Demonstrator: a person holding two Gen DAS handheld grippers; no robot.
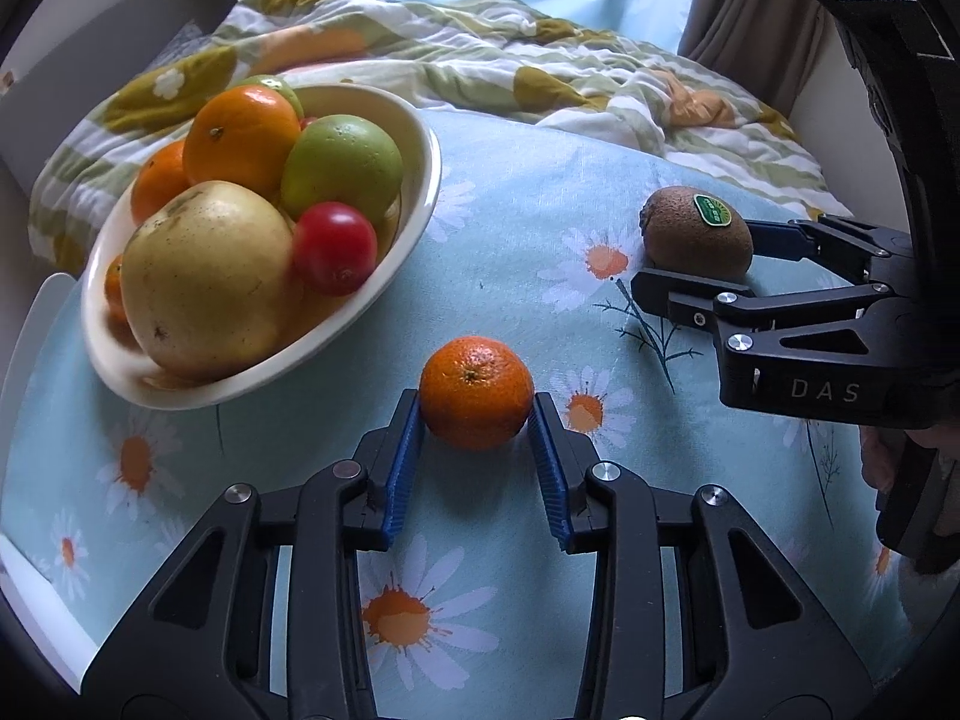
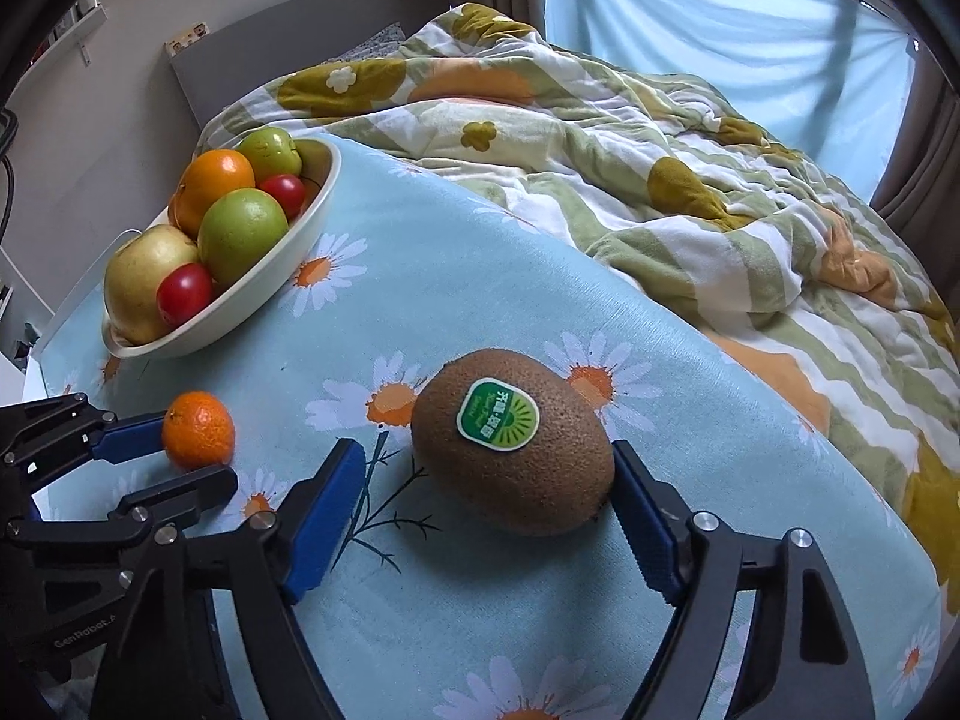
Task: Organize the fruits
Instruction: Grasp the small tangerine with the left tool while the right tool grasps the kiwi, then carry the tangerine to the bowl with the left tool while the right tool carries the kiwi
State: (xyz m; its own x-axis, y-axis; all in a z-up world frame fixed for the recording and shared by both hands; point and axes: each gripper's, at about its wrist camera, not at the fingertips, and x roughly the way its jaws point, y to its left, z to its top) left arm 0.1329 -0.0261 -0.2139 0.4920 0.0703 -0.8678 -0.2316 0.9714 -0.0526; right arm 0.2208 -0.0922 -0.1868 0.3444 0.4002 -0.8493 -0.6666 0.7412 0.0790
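Here, left gripper fingers pinching mandarin, right gripper fingers spread around kiwi.

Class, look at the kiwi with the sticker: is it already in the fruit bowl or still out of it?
Out. The kiwi lies on the daisy-print cloth, well apart from the bowl, between the right gripper fingers.

Bowl hides most of its lower fruit, and the kiwi sticker's print is too tiny to read.
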